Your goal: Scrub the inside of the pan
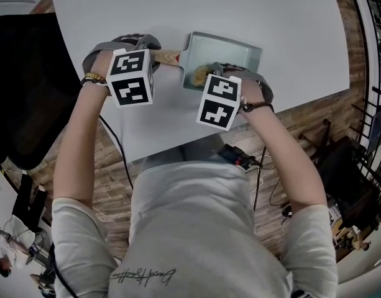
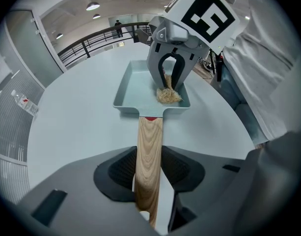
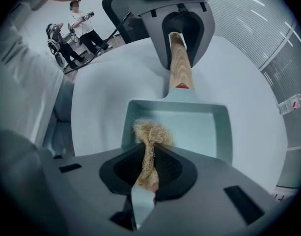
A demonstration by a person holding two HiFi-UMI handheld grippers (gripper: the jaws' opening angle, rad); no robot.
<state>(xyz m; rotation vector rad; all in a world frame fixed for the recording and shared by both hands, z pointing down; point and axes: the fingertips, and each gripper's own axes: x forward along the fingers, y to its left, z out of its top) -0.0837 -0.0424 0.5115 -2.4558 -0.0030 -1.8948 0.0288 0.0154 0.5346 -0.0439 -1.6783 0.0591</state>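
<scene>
Head view looks down on a pale blue-grey rectangular pan (image 1: pixel 230 53) lying on the round white worktop (image 1: pixel 277 17), at 12 o'clock from the person's chest, with its wooden handle (image 1: pixel 168 56) pointing to 9 o'clock. The left claw (image 1: pixel 155 57) is clenched on that handle, pads pressing both sides of the wood, which pins the pan flat. The right claw (image 1: pixel 210 73) points down into the pan and grips a tuft of tan fibrous scrubber (image 1: pixel 199 74). The free end of the tuft rests on the pan floor in the 7 o'clock corner, just beside the handle joint. To do this step well, I judge, the left grip needs to be firm and low so the pan neither skids nor tips. The right one should press lightly and sweep the wad toward 3 o'clock, then along the walls and into each corner. The wad looks soft, so a hard drag could pull it from the pads. The worktop is smooth and probably slippery. Beyond its edge lie a wood-plank floor (image 1: pixel 115 160), a dark chair (image 1: pixel 28 85) at 9 o'clock and a black railing (image 1: pixel 370 104) at 3 o'clock. The right gripper view shows people (image 3: pixel 79 26) far off at 10 o'clock.
</scene>
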